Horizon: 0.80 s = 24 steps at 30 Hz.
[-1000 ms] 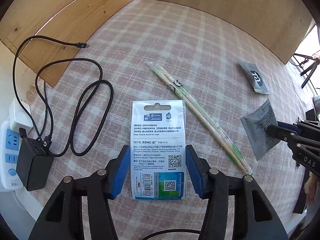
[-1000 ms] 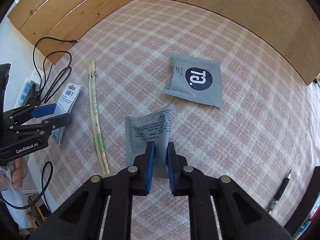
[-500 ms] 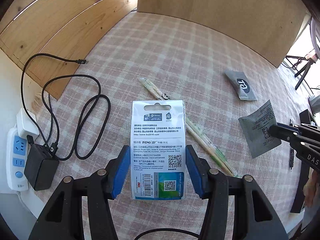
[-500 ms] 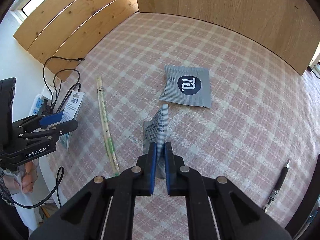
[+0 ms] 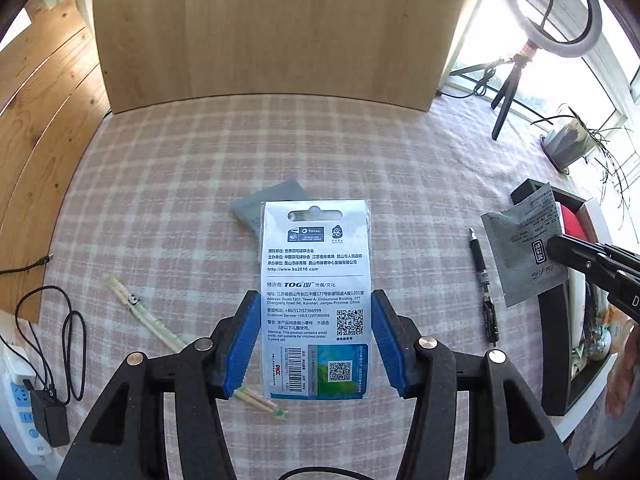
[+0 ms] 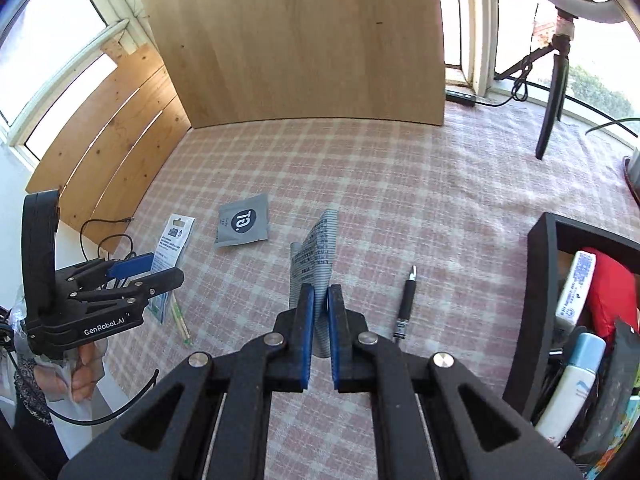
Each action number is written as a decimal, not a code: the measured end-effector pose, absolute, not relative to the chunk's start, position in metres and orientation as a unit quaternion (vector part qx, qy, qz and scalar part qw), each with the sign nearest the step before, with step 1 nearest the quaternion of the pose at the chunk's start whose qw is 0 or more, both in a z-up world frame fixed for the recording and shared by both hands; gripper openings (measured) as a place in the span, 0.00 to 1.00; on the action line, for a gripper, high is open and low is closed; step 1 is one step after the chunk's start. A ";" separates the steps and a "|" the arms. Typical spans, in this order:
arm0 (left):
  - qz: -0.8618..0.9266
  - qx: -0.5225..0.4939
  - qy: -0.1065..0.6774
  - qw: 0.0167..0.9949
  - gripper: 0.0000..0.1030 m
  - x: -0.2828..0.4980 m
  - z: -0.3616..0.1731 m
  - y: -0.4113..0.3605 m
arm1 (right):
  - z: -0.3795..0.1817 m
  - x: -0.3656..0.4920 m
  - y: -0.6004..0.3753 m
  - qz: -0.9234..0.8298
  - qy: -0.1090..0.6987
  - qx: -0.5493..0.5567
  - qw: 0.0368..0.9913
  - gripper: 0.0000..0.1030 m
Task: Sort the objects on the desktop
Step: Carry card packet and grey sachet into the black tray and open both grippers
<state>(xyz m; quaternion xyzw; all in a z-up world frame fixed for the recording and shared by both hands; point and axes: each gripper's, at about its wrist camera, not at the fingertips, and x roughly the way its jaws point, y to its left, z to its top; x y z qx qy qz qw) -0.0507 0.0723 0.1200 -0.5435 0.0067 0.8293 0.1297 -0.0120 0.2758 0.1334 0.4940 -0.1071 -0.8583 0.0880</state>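
My left gripper [image 5: 315,340] is shut on a white printed card pack [image 5: 316,280] and holds it above the checked tablecloth; the pack also shows in the right wrist view [image 6: 172,244]. My right gripper [image 6: 321,312] is shut on a grey printed sachet [image 6: 314,256], lifted off the cloth; the sachet shows at the right of the left wrist view [image 5: 524,244]. A second grey sachet with a round logo [image 6: 243,226] lies flat on the cloth, partly hidden behind the card pack in the left wrist view [image 5: 264,204]. A black pen [image 6: 406,304] and wrapped chopsticks [image 5: 144,312] lie on the cloth.
A black box [image 6: 540,288] holding bottles and packs stands at the right. A black cable [image 5: 68,320], charger [image 5: 50,416] and white power strip [image 5: 16,396] lie at the left edge. Wooden boards [image 6: 304,48] wall the back and left. A ring-light tripod [image 5: 516,68] stands at the back right.
Both grippers have risen and tilted up with their items held. The views now reach the back board, the windows and the black box at the right.
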 end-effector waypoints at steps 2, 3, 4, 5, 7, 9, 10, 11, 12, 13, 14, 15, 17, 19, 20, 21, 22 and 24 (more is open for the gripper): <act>0.826 -0.541 0.013 0.160 0.51 -0.057 0.126 0.105 | 0.140 0.002 0.306 -0.864 -0.120 0.486 0.059 0.07; 0.824 -0.539 0.018 0.177 0.51 -0.058 0.129 0.123 | 0.142 0.008 0.320 -0.867 -0.128 0.480 0.044 0.07; 0.821 -0.536 0.025 0.193 0.51 -0.060 0.130 0.143 | 0.146 0.016 0.336 -0.869 -0.136 0.476 0.031 0.07; 0.819 -0.534 0.031 0.208 0.51 -0.061 0.135 0.159 | 0.150 0.026 0.353 -0.870 -0.145 0.471 0.017 0.07; 0.811 -0.532 0.044 0.239 0.51 -0.061 0.138 0.198 | 0.155 0.042 0.382 -0.873 -0.163 0.460 -0.013 0.07; 0.803 -0.529 0.053 0.268 0.51 -0.054 0.146 0.234 | 0.158 0.060 0.409 -0.873 -0.180 0.451 -0.042 0.07; 0.800 -0.527 0.056 0.281 0.51 -0.050 0.150 0.250 | 0.159 0.069 0.422 -0.873 -0.188 0.447 -0.055 0.07; 0.797 -0.525 0.060 0.294 0.51 -0.050 0.149 0.270 | 0.160 0.078 0.434 -0.871 -0.197 0.445 -0.068 0.07; 0.793 -0.523 0.064 0.307 0.51 -0.046 0.153 0.287 | 0.160 0.086 0.445 -0.870 -0.204 0.443 -0.080 0.07; 0.789 -0.521 0.070 0.318 0.51 -0.043 0.154 0.303 | 0.160 0.095 0.456 -0.868 -0.210 0.441 -0.092 0.07; 0.785 -0.519 0.076 0.329 0.51 -0.039 0.157 0.318 | 0.159 0.102 0.465 -0.866 -0.214 0.440 -0.103 0.07; 0.782 -0.517 0.082 0.339 0.51 -0.035 0.159 0.332 | 0.158 0.108 0.472 -0.865 -0.218 0.438 -0.113 0.07; 0.774 -0.515 0.090 0.357 0.51 -0.028 0.160 0.357 | 0.157 0.120 0.486 -0.861 -0.227 0.436 -0.129 0.07; 0.767 -0.514 0.099 0.370 0.51 -0.021 0.161 0.379 | 0.154 0.130 0.496 -0.859 -0.235 0.432 -0.142 0.07; 0.765 -0.514 0.103 0.375 0.51 -0.018 0.161 0.387 | 0.154 0.134 0.500 -0.858 -0.238 0.430 -0.147 0.07; 0.762 -0.514 0.107 0.380 0.51 -0.015 0.161 0.395 | 0.153 0.137 0.504 -0.857 -0.240 0.430 -0.151 0.07; 0.760 -0.514 0.110 0.384 0.51 -0.013 0.161 0.402 | 0.152 0.139 0.507 -0.856 -0.241 0.430 -0.156 0.07; 0.756 -0.515 0.115 0.388 0.51 -0.010 0.161 0.411 | 0.149 0.142 0.513 -0.854 -0.244 0.430 -0.163 0.07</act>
